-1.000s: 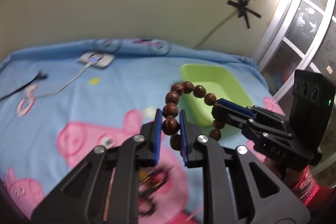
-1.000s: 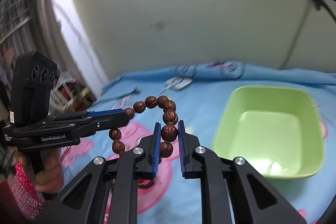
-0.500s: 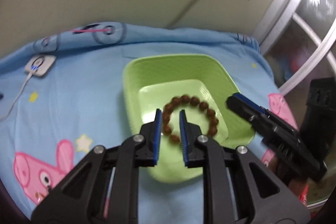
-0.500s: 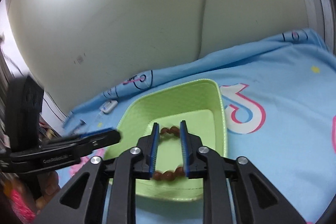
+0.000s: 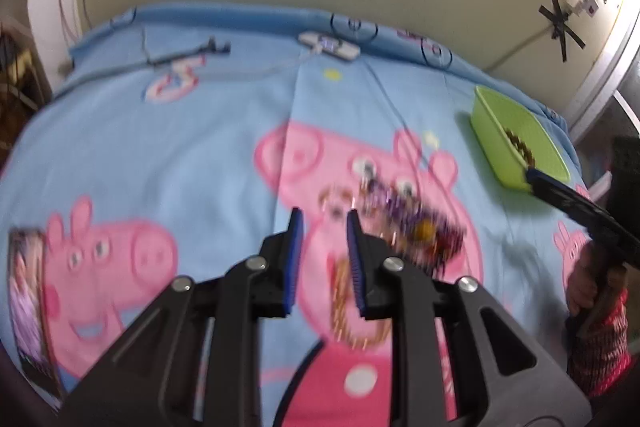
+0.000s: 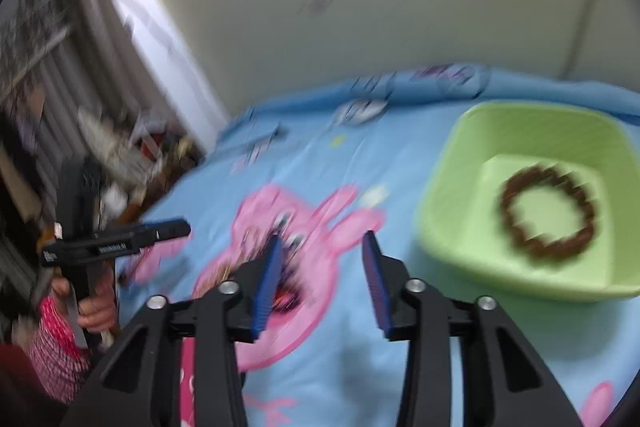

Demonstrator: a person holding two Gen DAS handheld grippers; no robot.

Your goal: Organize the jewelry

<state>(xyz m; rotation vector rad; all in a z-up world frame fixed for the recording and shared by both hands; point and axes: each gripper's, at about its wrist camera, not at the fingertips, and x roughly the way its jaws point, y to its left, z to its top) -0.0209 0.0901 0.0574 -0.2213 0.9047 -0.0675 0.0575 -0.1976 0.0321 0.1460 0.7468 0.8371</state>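
A brown bead bracelet (image 6: 548, 213) lies loose on the floor of the green bin (image 6: 452, 187), apart from both grippers. In the left wrist view the green bin (image 5: 494, 141) sits at the far right with the bracelet (image 5: 518, 147) showing over its rim. A blurred heap of jewelry (image 5: 404, 223) lies on the blue cartoon sheet just right of my left gripper (image 5: 322, 259); its jaws are opening and hold nothing. My right gripper (image 6: 322, 275) hovers left of the bin over jewelry (image 6: 286, 289); its jaws are opening and empty too.
A white charger (image 5: 330, 45) with its cable and a dark cable (image 5: 188, 53) lie at the sheet's far edge. A dark flat object (image 5: 28, 303) rests at the sheet's left edge. Clutter (image 6: 132, 151) stands beyond the bed's left side. A hand in a red sleeve (image 5: 596, 331) holds the right gripper.
Both grippers let go of the bracelet, which now lies in the green bin. Both swung away from the bin toward the jewelry heap on the sheet, their jaws wider apart.
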